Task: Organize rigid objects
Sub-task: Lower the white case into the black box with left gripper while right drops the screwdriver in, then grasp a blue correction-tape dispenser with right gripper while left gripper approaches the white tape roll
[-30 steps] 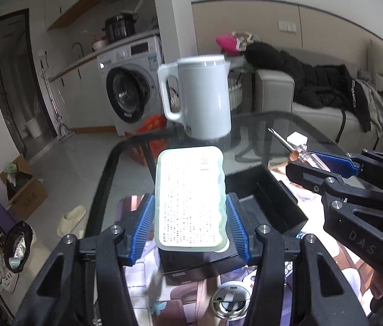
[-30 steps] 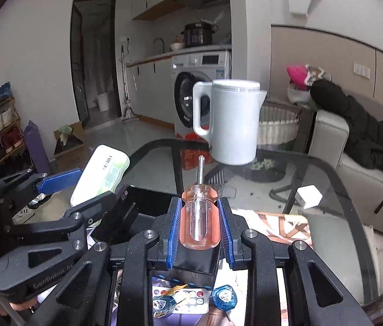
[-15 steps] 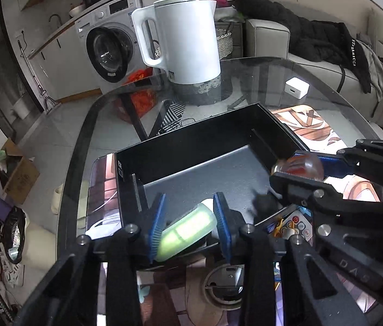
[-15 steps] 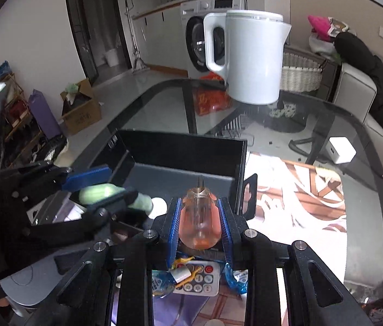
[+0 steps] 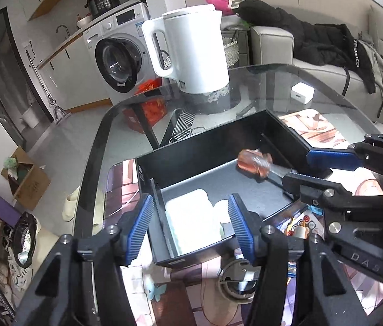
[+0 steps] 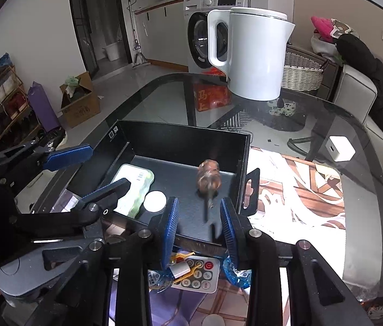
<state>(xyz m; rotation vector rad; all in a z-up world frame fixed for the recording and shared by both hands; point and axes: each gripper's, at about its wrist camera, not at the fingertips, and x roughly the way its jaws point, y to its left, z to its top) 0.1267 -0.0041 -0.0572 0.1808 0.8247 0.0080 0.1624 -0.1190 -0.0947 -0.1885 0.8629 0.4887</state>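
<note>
Two grippers hung over the near edge of one black tray (image 5: 207, 149). The left gripper (image 5: 191, 228) was spread wide with nothing between its ribbed blue pads, and the right gripper (image 6: 199, 231) gaped too, gripping nothing. Inside the tray lay three things: a pale green wavy-edged case (image 5: 194, 222) in the near left corner, a flat white disc (image 6: 154, 201) beside it, and one screwdriver (image 6: 209, 180) with a clear amber handle toward the right wall, blurred. Only the right wrist view showed a white remote (image 6: 202, 274) below the tray. Farther on the glass tabletop (image 6: 313, 114) stood one smooth white kettle (image 6: 256, 57) and one small white cube (image 6: 339, 148).
</note>
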